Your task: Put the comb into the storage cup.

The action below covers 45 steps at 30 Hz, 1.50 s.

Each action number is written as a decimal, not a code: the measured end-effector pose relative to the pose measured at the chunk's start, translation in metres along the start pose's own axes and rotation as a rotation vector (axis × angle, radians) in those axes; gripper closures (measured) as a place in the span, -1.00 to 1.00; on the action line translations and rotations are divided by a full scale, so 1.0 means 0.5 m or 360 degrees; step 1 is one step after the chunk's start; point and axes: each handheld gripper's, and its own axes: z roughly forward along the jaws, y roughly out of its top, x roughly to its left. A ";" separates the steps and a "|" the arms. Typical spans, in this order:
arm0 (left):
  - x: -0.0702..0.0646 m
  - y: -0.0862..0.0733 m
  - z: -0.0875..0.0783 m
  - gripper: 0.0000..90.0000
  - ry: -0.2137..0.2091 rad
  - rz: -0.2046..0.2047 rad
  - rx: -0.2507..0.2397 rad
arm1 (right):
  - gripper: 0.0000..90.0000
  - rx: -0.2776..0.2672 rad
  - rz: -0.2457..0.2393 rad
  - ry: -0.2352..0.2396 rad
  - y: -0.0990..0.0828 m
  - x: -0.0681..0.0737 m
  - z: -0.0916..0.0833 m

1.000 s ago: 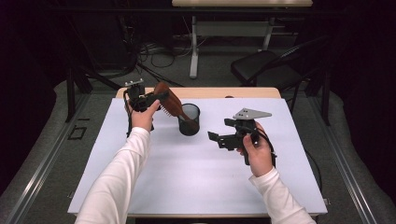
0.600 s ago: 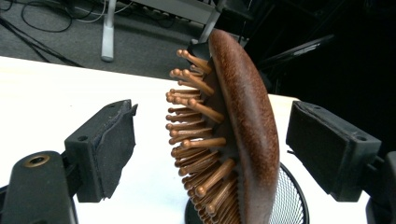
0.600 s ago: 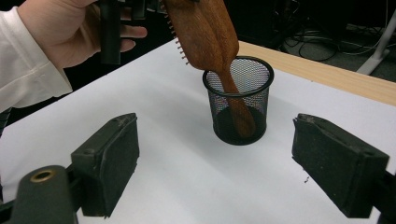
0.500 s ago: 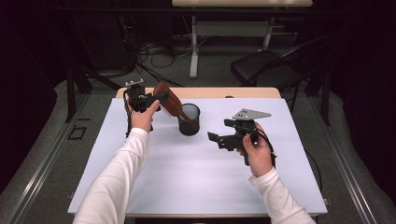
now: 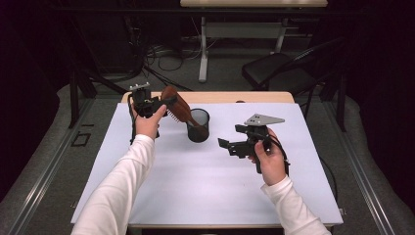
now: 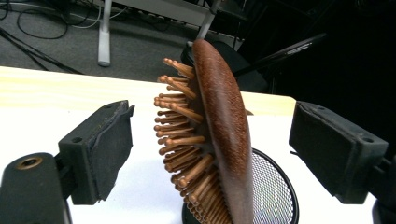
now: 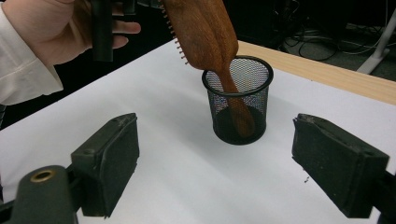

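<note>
While the left gripper [image 6: 208, 149] has just been opening, its 2 jaws now clear of the stiff, light wooden hairbrush [image 5: 177, 105] leaning handle-down at 10 o'clock in the mesh cup [image 5: 198, 126], regrip its rigid back; the right gripper [image 5: 230, 147] stands wide, empty.

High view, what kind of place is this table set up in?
Probably a lab or workshop rather than a home: loose cables run over the grey floor, a dark frame surrounds the white-covered table, and a black chair and another desk's legs stand behind.
</note>
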 end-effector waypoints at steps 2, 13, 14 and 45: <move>-0.002 -0.001 0.000 -0.73 -0.0001 0.0010 0.0010 | -0.68 0.0001 0.0000 0.0000 0.000 0.000 0.000; -0.002 0.002 -0.008 -0.78 -0.0001 0.0018 0.0011 | -0.68 0.0003 0.0001 0.0003 0.000 0.000 0.000; -0.001 0.002 -0.009 -0.78 -0.0002 0.0016 0.0010 | -0.68 0.0004 0.0000 0.0002 0.000 0.000 0.000; -0.001 -0.002 -0.012 -0.78 -0.0013 0.0026 0.0025 | -0.68 0.0026 -0.0013 0.0003 -0.004 0.001 0.004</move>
